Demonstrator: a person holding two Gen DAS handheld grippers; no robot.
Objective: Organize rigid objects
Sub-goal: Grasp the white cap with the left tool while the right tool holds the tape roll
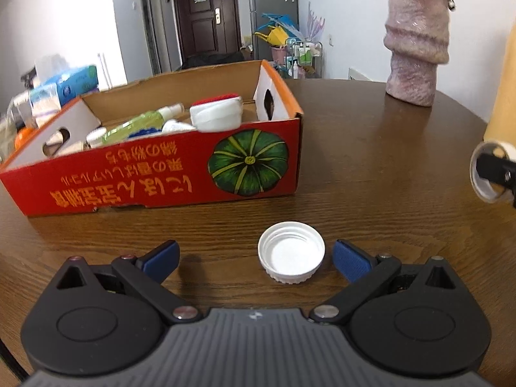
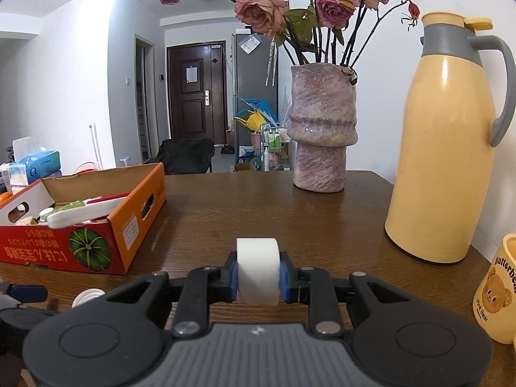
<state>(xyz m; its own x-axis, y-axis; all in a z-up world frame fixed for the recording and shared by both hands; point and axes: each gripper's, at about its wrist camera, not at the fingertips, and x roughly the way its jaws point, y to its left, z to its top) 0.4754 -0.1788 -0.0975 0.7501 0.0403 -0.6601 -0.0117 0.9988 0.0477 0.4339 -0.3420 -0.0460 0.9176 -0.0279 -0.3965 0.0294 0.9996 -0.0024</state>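
The left claw (image 1: 256, 258) is spread wide and low over the brown wood-grain counter (image 1: 371, 177), its blue fingertips (image 1: 351, 259) on either side of a white bottle cap (image 1: 291, 252). The cap lies upside down on the counter with its hollow facing up, threads showing inside its wall and fine ribbing round its outer edge; it sits nearer the right fingertip than the left, and no pad touches it. The right claw (image 2: 258, 275) is clenched on a roll of white tape (image 2: 257, 271), gripped by its two flat faces so the broad, slightly translucent band faces the camera. In the left wrist view the same roll shows near the counter's right edge as an open ring. Toward the counter's left side stands a red and orange cardboard box (image 1: 167, 174) printed with a green pumpkin and yellow East Asian characters that appear upside down; they cannot be read reliably. It holds a green spray bottle (image 1: 142, 124), a white and red object (image 1: 216, 112) and other small items. A mottled pink vase (image 2: 321, 129) of dried roses stands toward the far edge, a cream thermos jug (image 2: 441, 148) at the far right, and a yellow mug (image 2: 498, 290) reading "Butterbear" and "Pink Bear" at the right edge.
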